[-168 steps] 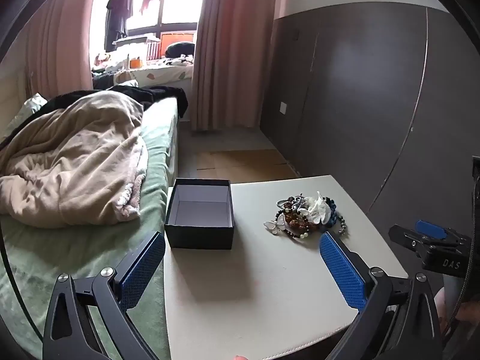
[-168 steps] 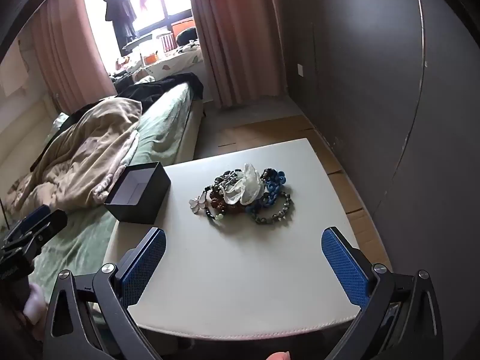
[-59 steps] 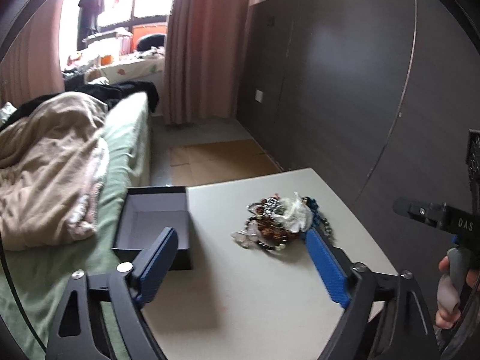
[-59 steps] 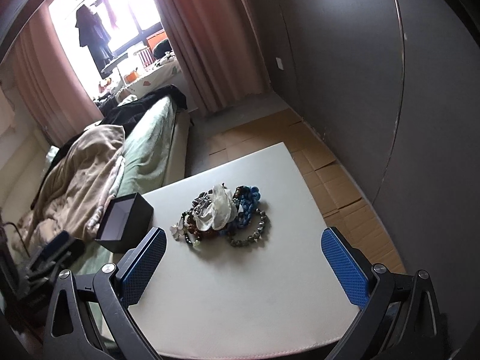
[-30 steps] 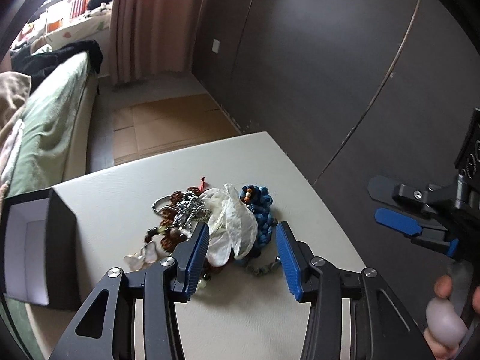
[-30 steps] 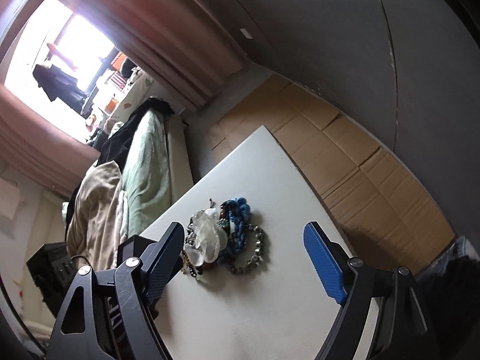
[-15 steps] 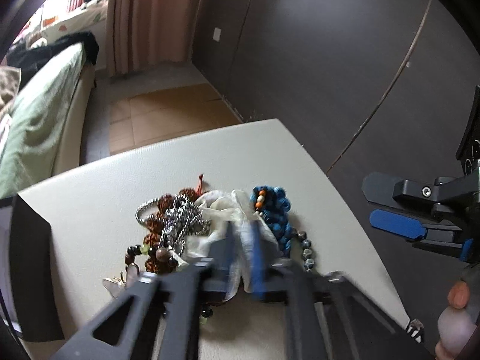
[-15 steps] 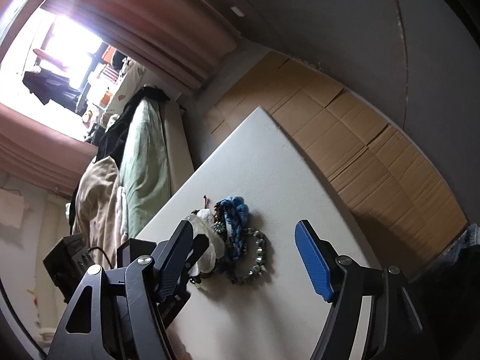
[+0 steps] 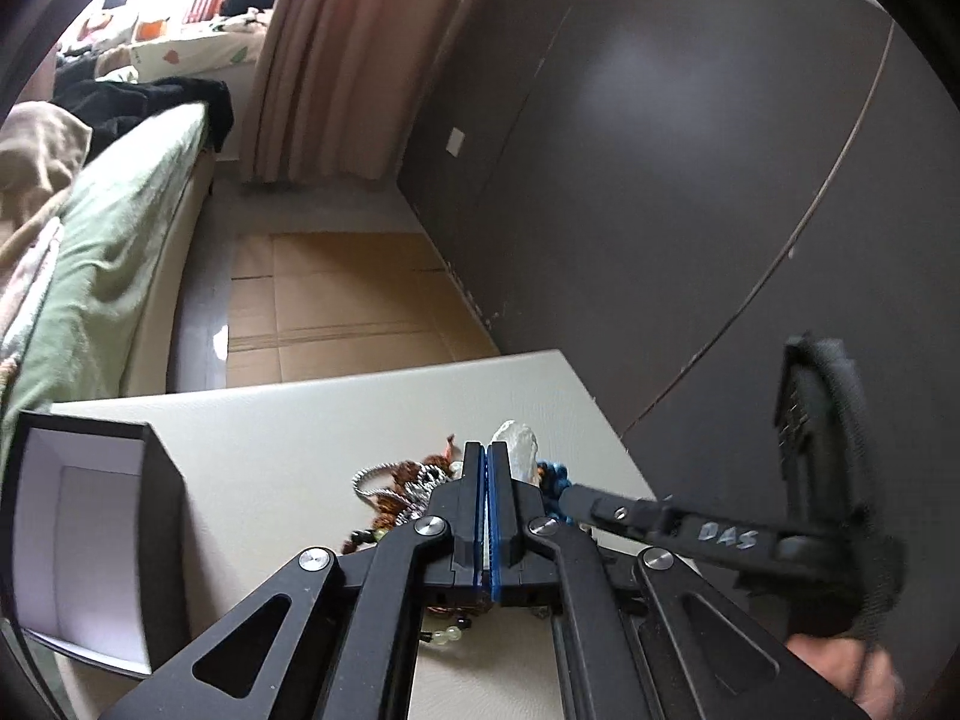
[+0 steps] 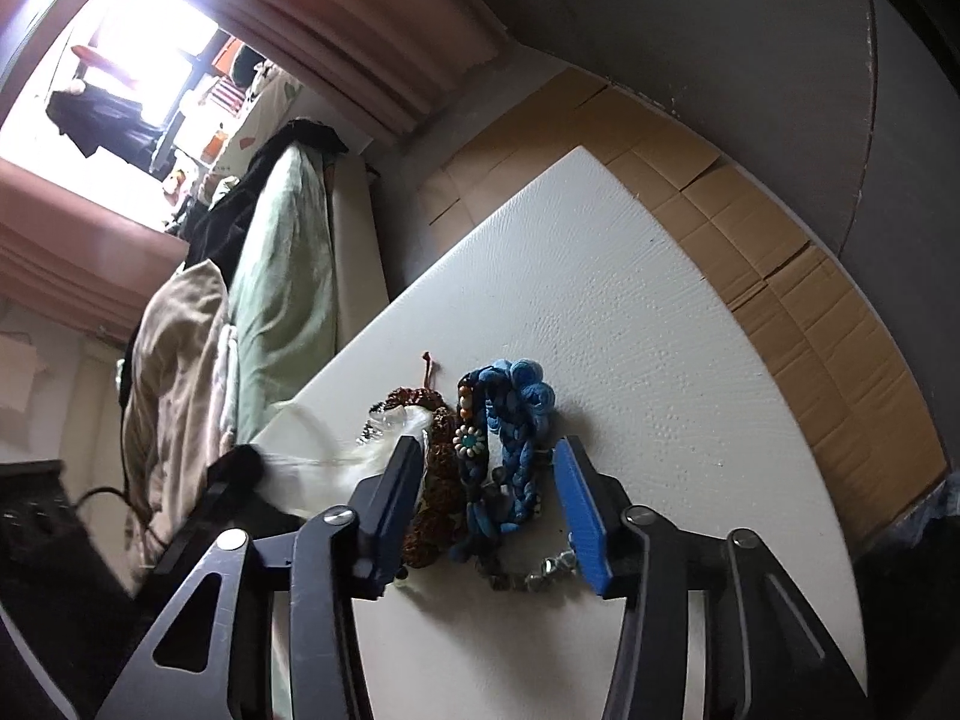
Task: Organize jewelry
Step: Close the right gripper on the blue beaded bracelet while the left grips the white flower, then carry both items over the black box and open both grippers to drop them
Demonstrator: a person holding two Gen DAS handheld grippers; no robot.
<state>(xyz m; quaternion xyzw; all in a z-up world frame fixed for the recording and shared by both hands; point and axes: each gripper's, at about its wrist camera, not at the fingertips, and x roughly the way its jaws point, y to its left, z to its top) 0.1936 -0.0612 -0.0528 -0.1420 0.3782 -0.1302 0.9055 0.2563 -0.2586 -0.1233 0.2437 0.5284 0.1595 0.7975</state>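
A pile of jewelry lies on the white table. My left gripper is shut on a translucent white piece from the pile, which also shows blurred and lifted in the right wrist view. My right gripper is open, its jaws on either side of a blue braided bracelet and a brown bead bracelet. A silver chain and brown beads lie left of the left gripper. An open black box with a white inside stands at the table's left.
A bed with a green sheet and beige blanket runs along the table's left side. Cardboard sheets cover the floor beyond the table. A dark wall panel stands to the right. A grey bead bracelet lies nearest the right gripper's base.
My left gripper has closed on the white piece and pulled it up from the pile. My right gripper has moved in and down around the blue and brown bracelets.
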